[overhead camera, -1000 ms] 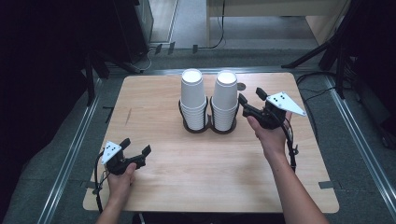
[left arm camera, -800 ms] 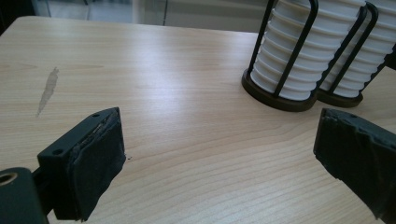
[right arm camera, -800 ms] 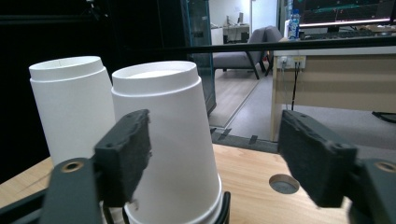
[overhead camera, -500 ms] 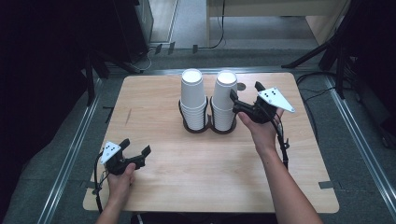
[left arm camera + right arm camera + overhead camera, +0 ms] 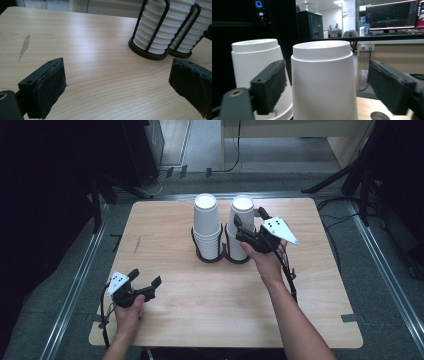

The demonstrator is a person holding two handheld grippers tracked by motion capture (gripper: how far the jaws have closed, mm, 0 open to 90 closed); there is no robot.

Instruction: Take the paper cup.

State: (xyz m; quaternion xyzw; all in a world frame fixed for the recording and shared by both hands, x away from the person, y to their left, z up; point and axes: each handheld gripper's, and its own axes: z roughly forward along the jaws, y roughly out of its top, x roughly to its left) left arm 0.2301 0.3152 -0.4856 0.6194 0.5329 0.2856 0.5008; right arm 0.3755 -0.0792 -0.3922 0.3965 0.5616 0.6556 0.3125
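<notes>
Two stacks of upturned white paper cups stand in black wire holders [image 5: 207, 256] at the table's middle back: the left stack [image 5: 206, 222] and the right stack [image 5: 235, 245]. My right gripper [image 5: 249, 218] straddles the top of the right stack. In the right gripper view the top cup [image 5: 324, 82] stands between the pads [image 5: 270, 87] with a gap on the right side; the jaws have just been closing and do not press on it. My left gripper [image 5: 146, 277] rests low at the front left, open with nothing in it [image 5: 117, 87], facing the left stack [image 5: 155, 30].
The wooden table [image 5: 200, 310] has bare room in front of the holders and to both sides. A pale scuff [image 5: 24, 47] marks the wood at the left. Metal rails [image 5: 75, 290] and stand legs [image 5: 345, 175] lie on the floor around the table.
My right gripper moved left from beside the right stack until its jaws straddle the top cup. The left gripper has not moved.
</notes>
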